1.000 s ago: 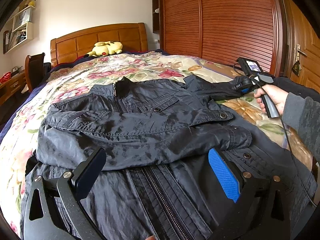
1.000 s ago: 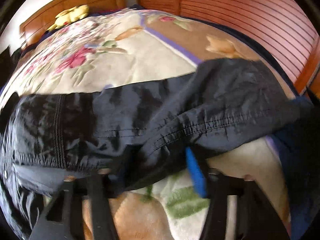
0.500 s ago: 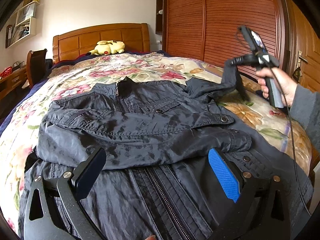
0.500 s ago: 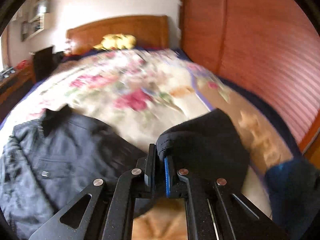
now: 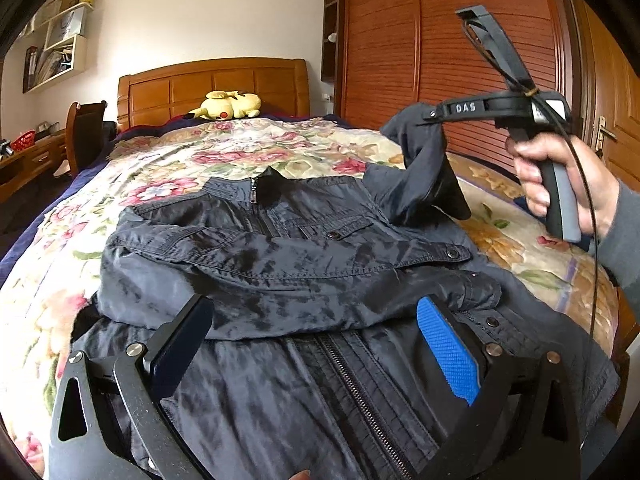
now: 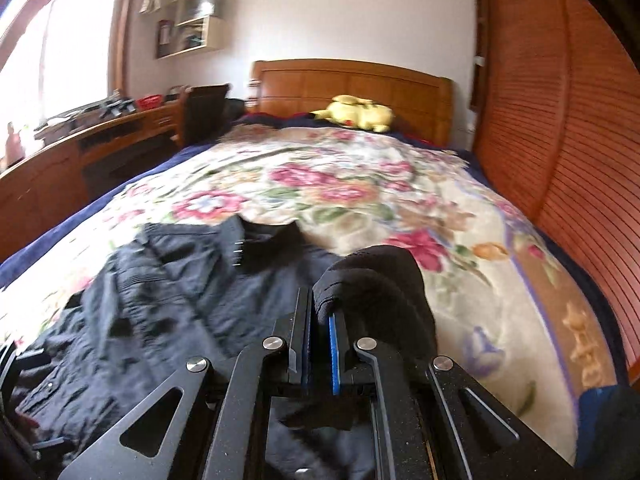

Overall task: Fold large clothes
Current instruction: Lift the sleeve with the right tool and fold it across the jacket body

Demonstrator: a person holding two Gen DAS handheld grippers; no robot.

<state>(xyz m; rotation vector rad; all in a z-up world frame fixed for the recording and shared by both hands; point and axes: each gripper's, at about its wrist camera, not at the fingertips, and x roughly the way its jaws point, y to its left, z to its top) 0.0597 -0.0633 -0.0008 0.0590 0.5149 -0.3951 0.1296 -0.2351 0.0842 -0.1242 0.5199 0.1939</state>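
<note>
A dark navy zip jacket lies face up on the floral bedspread, with one sleeve folded across its chest. My left gripper hovers open over the jacket's lower front, its pads wide apart on either side of the zipper. The other sleeve's cuff hangs lifted above the bed at the right, pinched by my right gripper, which a hand holds. In the right wrist view the right gripper is shut on that cuff, and the jacket's collar lies ahead to the left.
A yellow plush toy rests by the wooden headboard. Slatted wooden wardrobe doors run along the bed's right side. A desk and a chair stand to the left of the bed.
My right gripper closed on the sleeve cuff, then raised it off the bedspread and swung it towards the jacket's body. The left gripper stayed open over the lower front.
</note>
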